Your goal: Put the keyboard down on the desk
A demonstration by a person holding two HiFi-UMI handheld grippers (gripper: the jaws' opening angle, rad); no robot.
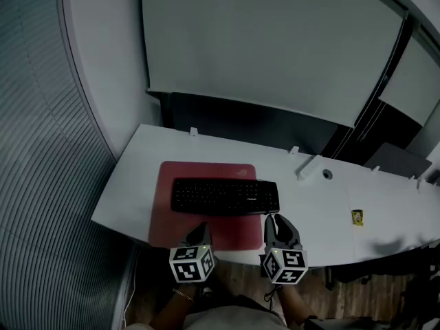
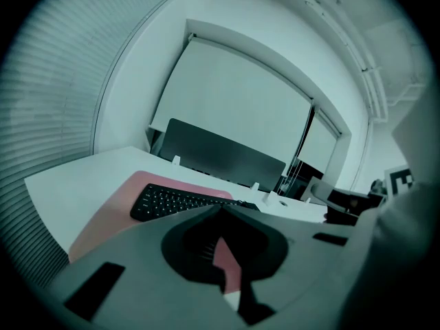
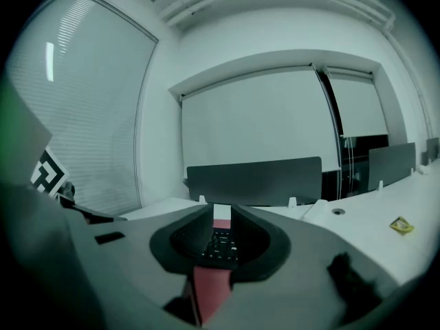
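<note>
A: Closest to the person, what do you see?

B: Both grippers sit at the near edge of the desk [image 1: 309, 229], marker cubes facing up. A wrist [image 1: 180, 295] with a bracelet shows under the left one.

A: Left gripper [image 1: 201, 232] state?

B: Jaws together and tips meeting, nothing pinched between them [image 2: 221, 206]. It hangs over the near edge of the red desk mat [image 1: 163, 218], short of the keyboard.

A: Right gripper [image 1: 275, 220]?

B: Jaws apart, narrow gap, nothing in it [image 3: 221, 208]. The tips are near the keyboard's front-right corner, at the mat's right edge. Keys are visible through the gap, but the pads aren't on them.

A: So where's the keyboard [image 1: 225, 196]?

B: Flat on the red mat, black, long side parallel to the desk's front edge. Its right end overhangs the mat onto the white desktop. Neither gripper holds it.

A: Past that?

B: There's bare white desk to the right. A small yellow item [image 1: 357, 217] lies well apart from the keyboard, and a round cable grommet [image 1: 327, 174] sits further back.

A: Back edge?

B: A dark divider panel [image 1: 234, 121] runs along the rear of the desk. Behind it a white roller blind [image 1: 268, 40] is pulled down. A slatted blind [image 1: 34, 150] covers the left side.
</note>
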